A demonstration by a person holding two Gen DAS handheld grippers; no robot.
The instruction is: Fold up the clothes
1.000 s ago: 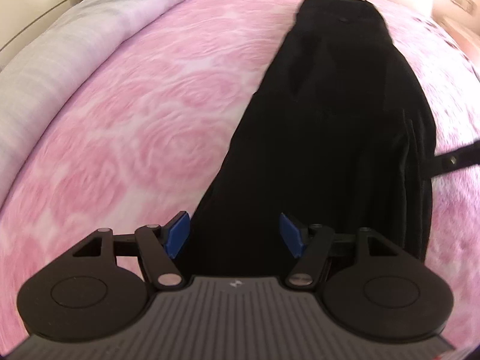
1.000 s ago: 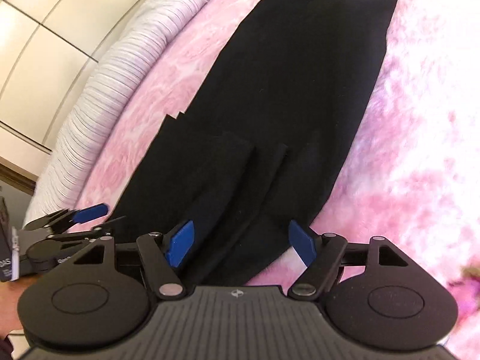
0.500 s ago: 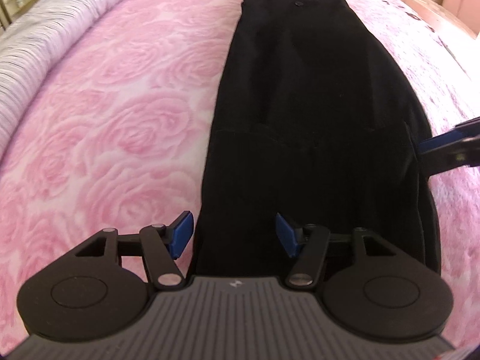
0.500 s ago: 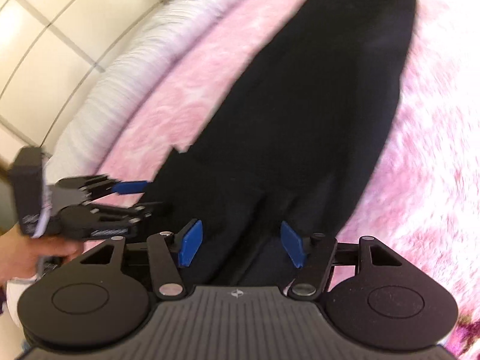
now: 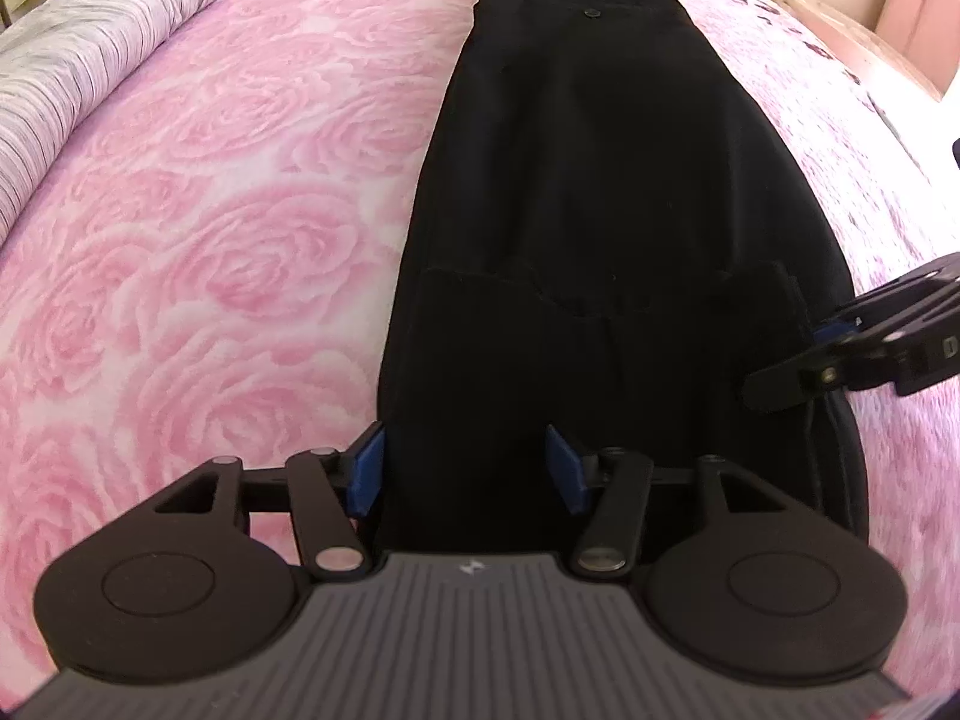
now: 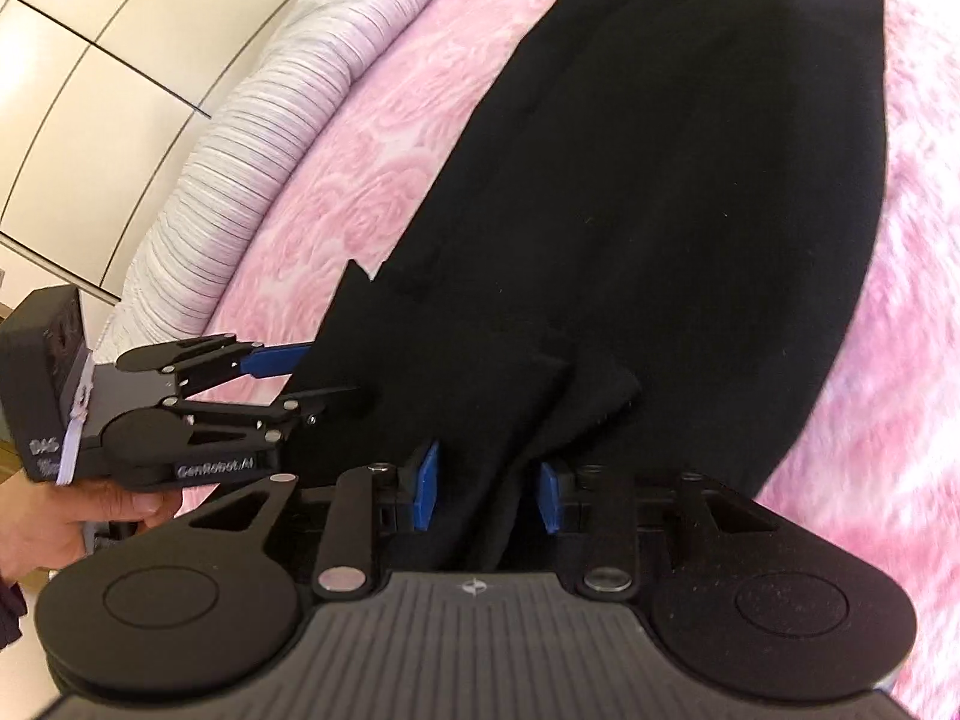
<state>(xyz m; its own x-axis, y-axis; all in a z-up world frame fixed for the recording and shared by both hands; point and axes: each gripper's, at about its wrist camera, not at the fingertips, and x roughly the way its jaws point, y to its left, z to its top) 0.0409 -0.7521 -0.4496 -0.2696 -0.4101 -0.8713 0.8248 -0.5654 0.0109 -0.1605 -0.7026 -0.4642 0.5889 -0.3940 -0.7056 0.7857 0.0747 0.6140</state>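
Black trousers (image 5: 600, 210) lie lengthwise on the pink rose blanket (image 5: 210, 240), waistband and button at the far end, leg ends folded back near me. My left gripper (image 5: 465, 471) is open at the near left edge of the folded end; from the right wrist view it (image 6: 312, 378) straddles that edge, one finger above the cloth and one below. My right gripper (image 6: 489, 489) is open but narrowed, with a ridge of the trousers (image 6: 660, 180) between its blue pads. In the left wrist view it (image 5: 828, 336) meets the right edge.
A grey striped duvet (image 5: 72, 60) is rolled along the left side of the bed, with cream cabinet panels (image 6: 90, 60) beyond it. A hand (image 6: 78, 516) holds the left gripper. Pale furniture (image 5: 840, 30) stands past the bed's far right corner.
Both grippers have moved in onto the near folded end of the trousers. The right gripper's jaws have narrowed around the cloth. The left gripper has stayed wide.
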